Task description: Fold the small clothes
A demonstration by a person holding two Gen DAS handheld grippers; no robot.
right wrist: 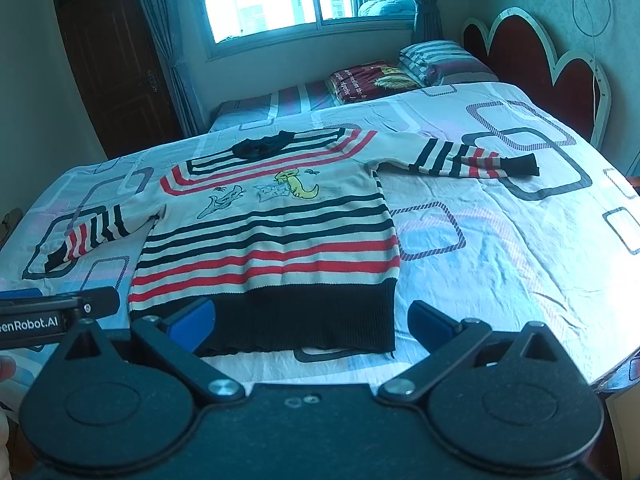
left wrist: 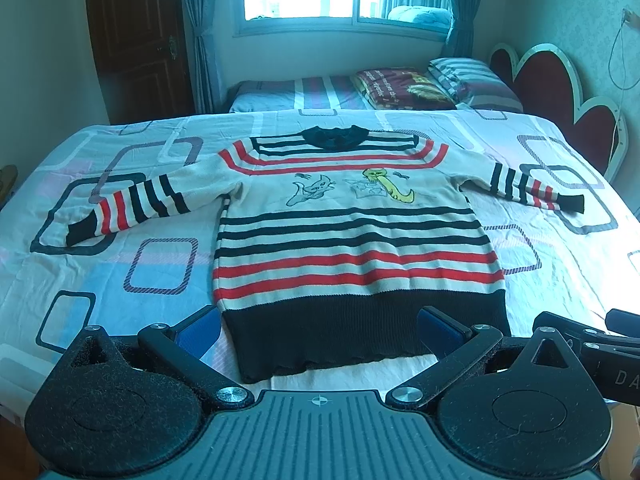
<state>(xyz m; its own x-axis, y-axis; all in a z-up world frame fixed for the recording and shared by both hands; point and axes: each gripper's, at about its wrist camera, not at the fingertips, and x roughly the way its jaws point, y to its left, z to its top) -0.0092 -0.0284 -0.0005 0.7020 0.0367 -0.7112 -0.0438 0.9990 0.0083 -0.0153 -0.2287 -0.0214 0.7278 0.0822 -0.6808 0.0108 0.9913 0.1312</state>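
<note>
A small striped sweater (left wrist: pixel 352 232) (right wrist: pixel 272 240) lies flat and face up on the bed, white with black and red bands, a black hem towards me and both sleeves spread out sideways. My left gripper (left wrist: pixel 320 332) hovers open just before the hem, its blue pads either side of the hem's width. My right gripper (right wrist: pixel 312 326) is open too, over the hem's right half; part of it shows at the right edge of the left wrist view (left wrist: pixel 592 340). Nothing is between the fingers of either one.
The bed sheet (left wrist: pixel 120 264) (right wrist: pixel 500 248) with rounded-square prints spreads around the sweater. A folded blanket (left wrist: pixel 404 88) and pillow (left wrist: pixel 472 78) lie at the far end. A red headboard (right wrist: pixel 532 64) stands right, a dark door (left wrist: pixel 136 40) left, a window behind.
</note>
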